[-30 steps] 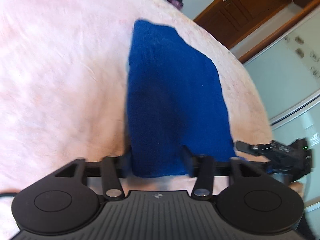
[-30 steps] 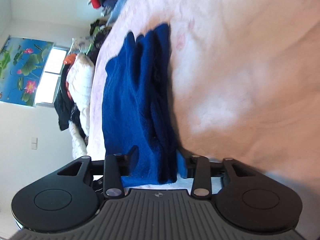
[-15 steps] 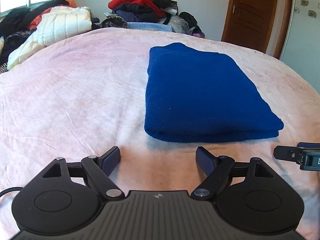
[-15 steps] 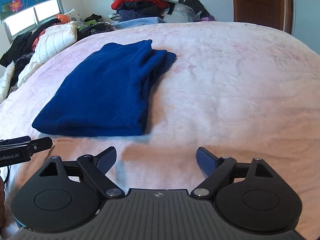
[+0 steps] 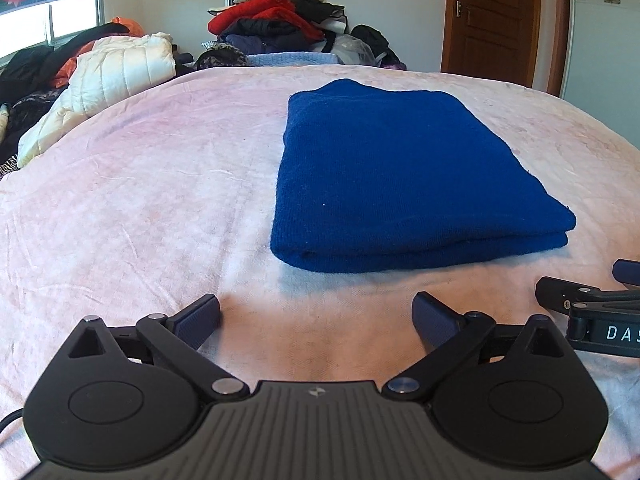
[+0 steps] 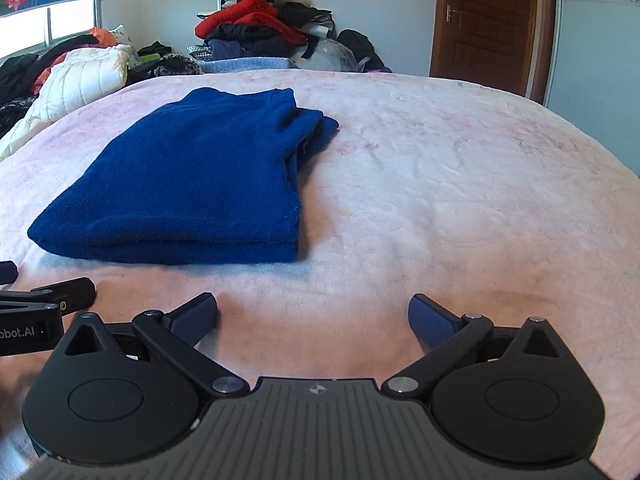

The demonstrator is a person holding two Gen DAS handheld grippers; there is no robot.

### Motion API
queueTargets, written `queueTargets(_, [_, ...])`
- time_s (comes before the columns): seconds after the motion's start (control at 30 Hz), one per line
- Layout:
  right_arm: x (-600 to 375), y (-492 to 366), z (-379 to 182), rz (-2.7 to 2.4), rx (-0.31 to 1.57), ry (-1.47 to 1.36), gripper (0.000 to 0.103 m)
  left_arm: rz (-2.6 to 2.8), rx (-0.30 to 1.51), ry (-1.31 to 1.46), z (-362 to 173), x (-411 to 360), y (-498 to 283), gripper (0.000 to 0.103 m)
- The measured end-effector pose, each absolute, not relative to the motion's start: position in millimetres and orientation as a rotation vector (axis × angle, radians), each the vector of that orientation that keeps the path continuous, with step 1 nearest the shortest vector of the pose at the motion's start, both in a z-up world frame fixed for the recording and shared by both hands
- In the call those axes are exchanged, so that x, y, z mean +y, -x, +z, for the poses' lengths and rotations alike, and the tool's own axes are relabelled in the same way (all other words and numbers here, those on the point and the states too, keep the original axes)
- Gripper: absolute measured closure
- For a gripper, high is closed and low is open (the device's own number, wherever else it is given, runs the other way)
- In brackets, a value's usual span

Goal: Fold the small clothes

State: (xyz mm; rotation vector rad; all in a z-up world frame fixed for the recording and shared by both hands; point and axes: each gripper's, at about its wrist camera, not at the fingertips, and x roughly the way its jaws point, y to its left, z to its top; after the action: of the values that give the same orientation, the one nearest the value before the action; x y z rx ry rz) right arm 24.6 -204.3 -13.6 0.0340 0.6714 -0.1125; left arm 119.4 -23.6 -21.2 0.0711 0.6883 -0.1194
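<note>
A folded dark blue garment lies flat on the pink bedspread, folded edge toward me. In the right wrist view the same blue garment sits left of centre. My left gripper hovers just short of its near edge, jaws opening wide, nothing between them. My right gripper stands to the garment's right and nearer, jaws also opening wide and empty. Each view catches the other gripper's fingers at its side edge: right gripper, left gripper.
A heap of red, black and grey clothes is piled at the bed's far end. A white quilted jacket and dark clothes lie at the far left. A brown wooden door stands at the back right.
Both grippers held the blue garment's near edge, let it go and opened wide. They rolled level and drew back, and the garment now lies folded on the bed.
</note>
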Motion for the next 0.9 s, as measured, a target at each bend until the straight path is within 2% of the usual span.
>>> queueTargets(0.9, [-201.5,-21.1,-13.7,-0.112,0.669,-0.036,0.0,-0.119,0.689,-0.071,-21.0,-23.7,-119.8,0.0])
